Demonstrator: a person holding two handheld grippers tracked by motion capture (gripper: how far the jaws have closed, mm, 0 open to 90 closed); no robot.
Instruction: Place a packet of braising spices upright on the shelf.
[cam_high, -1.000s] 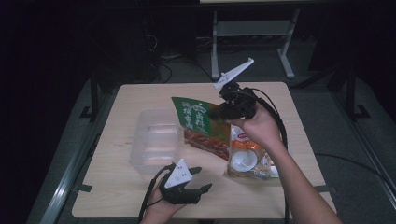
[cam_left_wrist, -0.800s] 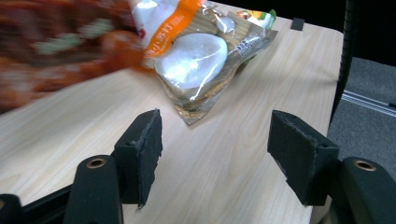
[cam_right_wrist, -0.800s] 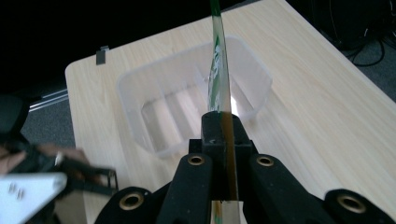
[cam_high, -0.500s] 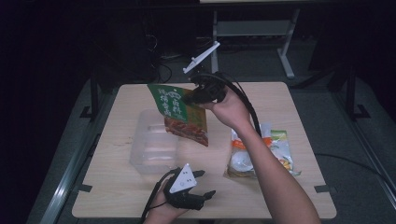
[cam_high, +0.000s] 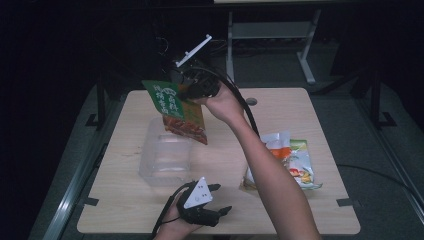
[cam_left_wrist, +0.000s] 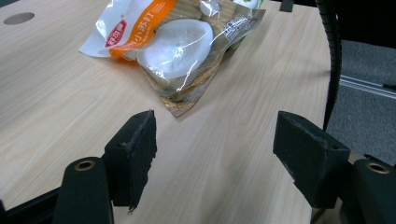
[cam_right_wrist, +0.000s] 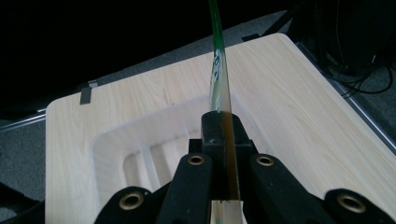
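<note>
Wooden table (cam_high: 300, 110), frame centre: green snack bag (cam_high: 172, 107) pinched edgewise by right gripper (cam_high: 186, 92); light, floppy, crinkly. Left gripper (cam_high: 220, 200) jaws just spread, nothing between.

My table (cam_high: 310, 115) is pale wood with rounded corners and a small round hole (cam_high: 251, 101) near its far edge. Around it lies grey floor (cam_high: 380, 165), mostly in dark shadow, with black cables trailing across it. Beyond stands a pale metal frame (cam_high: 270, 35).
</note>
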